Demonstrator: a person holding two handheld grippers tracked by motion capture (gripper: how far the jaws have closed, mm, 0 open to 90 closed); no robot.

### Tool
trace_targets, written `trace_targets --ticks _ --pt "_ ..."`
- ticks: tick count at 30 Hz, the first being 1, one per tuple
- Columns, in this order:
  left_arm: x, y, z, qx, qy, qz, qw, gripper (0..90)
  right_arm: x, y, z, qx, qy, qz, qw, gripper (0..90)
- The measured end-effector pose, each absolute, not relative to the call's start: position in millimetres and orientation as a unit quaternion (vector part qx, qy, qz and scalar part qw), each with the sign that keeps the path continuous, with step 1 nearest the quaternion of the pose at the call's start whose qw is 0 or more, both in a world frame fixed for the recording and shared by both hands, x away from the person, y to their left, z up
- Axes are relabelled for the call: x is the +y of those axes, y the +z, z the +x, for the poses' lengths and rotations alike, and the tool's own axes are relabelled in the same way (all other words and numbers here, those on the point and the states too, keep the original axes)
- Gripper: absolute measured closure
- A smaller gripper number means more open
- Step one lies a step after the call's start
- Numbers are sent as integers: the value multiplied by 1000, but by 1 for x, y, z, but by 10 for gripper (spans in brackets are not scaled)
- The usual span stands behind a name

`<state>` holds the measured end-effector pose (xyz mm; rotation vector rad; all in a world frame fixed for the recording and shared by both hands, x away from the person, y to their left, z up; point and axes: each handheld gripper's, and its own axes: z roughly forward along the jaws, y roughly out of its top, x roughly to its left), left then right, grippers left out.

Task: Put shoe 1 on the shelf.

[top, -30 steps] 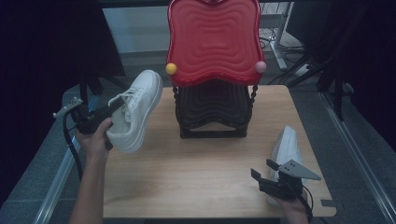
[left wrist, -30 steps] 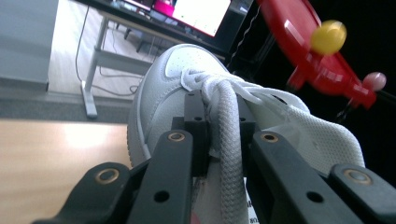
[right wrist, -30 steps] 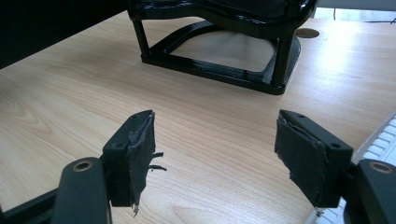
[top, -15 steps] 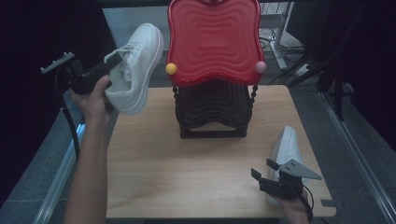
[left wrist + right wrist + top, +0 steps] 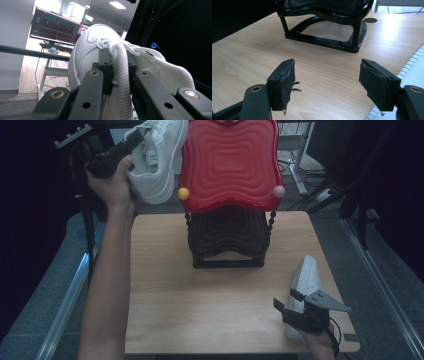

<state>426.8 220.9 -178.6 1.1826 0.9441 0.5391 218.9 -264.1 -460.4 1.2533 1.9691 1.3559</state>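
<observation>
A light wooden table point(image 5: 165, 310) stands in a dim room with grey floor around it, and a lit monitor point(image 5: 56, 27) on a desk shows past the shoe in the left gripper view. There are two white shoes: one white sneaker point(image 5: 157, 160) is held up in the air at about 11 o'clock, off the table beside the red top point(image 5: 229, 165) of the one black rack point(image 5: 227, 237), with the left gripper point(image 5: 117, 67) clamped on its laces and tongue. The second shoe point(image 5: 306, 280) lies at the table's 4 o'clock edge just beside the right gripper point(image 5: 327, 85), whose jaws stand wide apart, holding nothing.
</observation>
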Motion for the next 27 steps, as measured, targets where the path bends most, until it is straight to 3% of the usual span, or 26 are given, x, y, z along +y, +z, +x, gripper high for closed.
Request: trace_targets --ticks 11,27 --pt "155 -176 455 432 261 531 680 825 -269 -460 220 707 492 456 222 286" --pt "123 -184 461 435 282 537 665 820 -268 -458 218 707 493 456 220 287"
